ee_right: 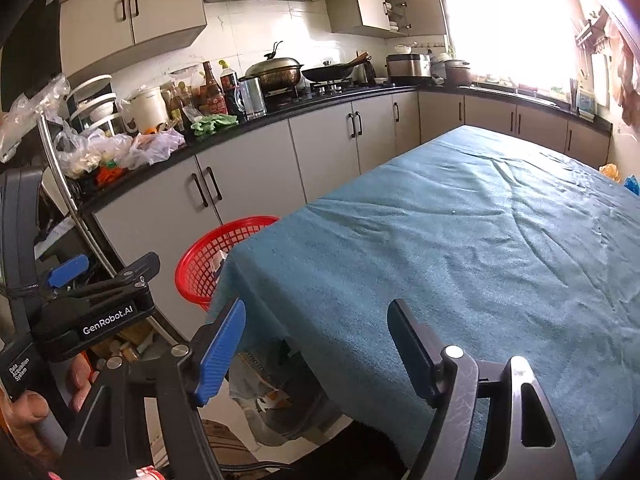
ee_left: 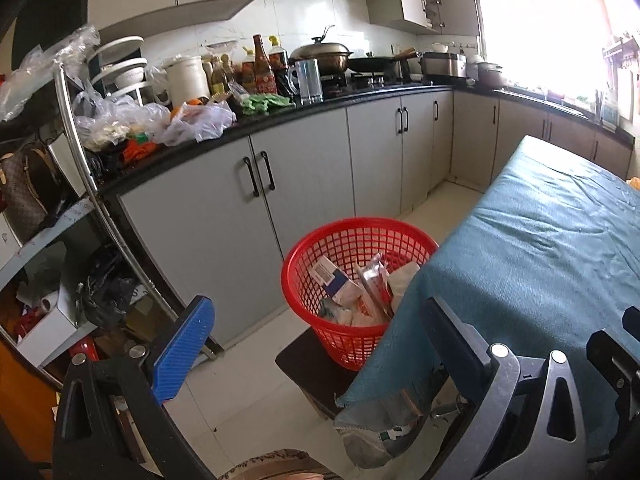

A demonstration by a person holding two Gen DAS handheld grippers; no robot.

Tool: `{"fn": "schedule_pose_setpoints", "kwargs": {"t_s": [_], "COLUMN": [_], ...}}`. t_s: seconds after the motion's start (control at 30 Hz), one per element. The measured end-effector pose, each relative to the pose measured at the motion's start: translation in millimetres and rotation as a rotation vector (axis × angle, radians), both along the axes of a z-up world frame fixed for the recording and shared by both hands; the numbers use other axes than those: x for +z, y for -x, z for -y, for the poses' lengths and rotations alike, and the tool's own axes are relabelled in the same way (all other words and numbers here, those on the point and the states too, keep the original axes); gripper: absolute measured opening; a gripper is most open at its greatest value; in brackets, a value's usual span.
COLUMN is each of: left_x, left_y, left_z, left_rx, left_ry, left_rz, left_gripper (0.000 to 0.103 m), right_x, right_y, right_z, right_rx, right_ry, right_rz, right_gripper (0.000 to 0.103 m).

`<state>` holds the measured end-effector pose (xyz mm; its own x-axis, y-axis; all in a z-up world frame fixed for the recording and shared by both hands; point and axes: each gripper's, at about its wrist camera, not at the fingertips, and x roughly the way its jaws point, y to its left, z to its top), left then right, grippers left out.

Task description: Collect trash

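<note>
A red mesh basket (ee_left: 360, 256) stands on a dark stool (ee_left: 308, 364) against the table's left corner. It holds a white and blue carton (ee_left: 336, 280), a red and white wrapper (ee_left: 374, 280) and other scraps. My left gripper (ee_left: 320, 340) is open and empty, aimed down at the basket from the near side. My right gripper (ee_right: 316, 344) is open over the near-left corner of the teal tablecloth (ee_right: 460, 232), with nothing between its fingers. The right wrist view shows the basket (ee_right: 208, 264) partly hidden by the cloth, and the left gripper (ee_right: 102, 268) at the left edge.
Small orange (ee_right: 610, 172) and blue (ee_right: 632, 184) items lie at the table's far right edge. The black counter (ee_left: 280, 120) carries plastic bags, bottles, a jug and a wok. A metal rack (ee_left: 80, 152) of clutter stands left. A hand (ee_right: 36, 404) grips the left tool.
</note>
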<state>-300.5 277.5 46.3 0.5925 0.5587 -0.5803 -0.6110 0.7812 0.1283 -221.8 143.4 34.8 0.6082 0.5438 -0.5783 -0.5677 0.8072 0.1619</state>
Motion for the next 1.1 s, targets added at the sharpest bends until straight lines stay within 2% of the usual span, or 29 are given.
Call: {"fn": "schedule_pose_setpoints", "kwargs": {"t_s": [0.27,1.1], "left_x": [-10,-23], "left_y": [-4,-9], "left_z": [-7,-18], "left_rx": [-0.007,-0.008], "left_ry": [0.043,0.095], "left_rz": [-0.020,-0.048], "left_gripper": [0.103,0.103], "right_x": [-5,-11], "right_y": [-1,0], "right_z": [-8,-22], "right_rx": [0.001,0.011], "right_ry": [0.026,0.062], "right_rz": [-0.003,0.001], "right_gripper": [0.078,0.079]}}
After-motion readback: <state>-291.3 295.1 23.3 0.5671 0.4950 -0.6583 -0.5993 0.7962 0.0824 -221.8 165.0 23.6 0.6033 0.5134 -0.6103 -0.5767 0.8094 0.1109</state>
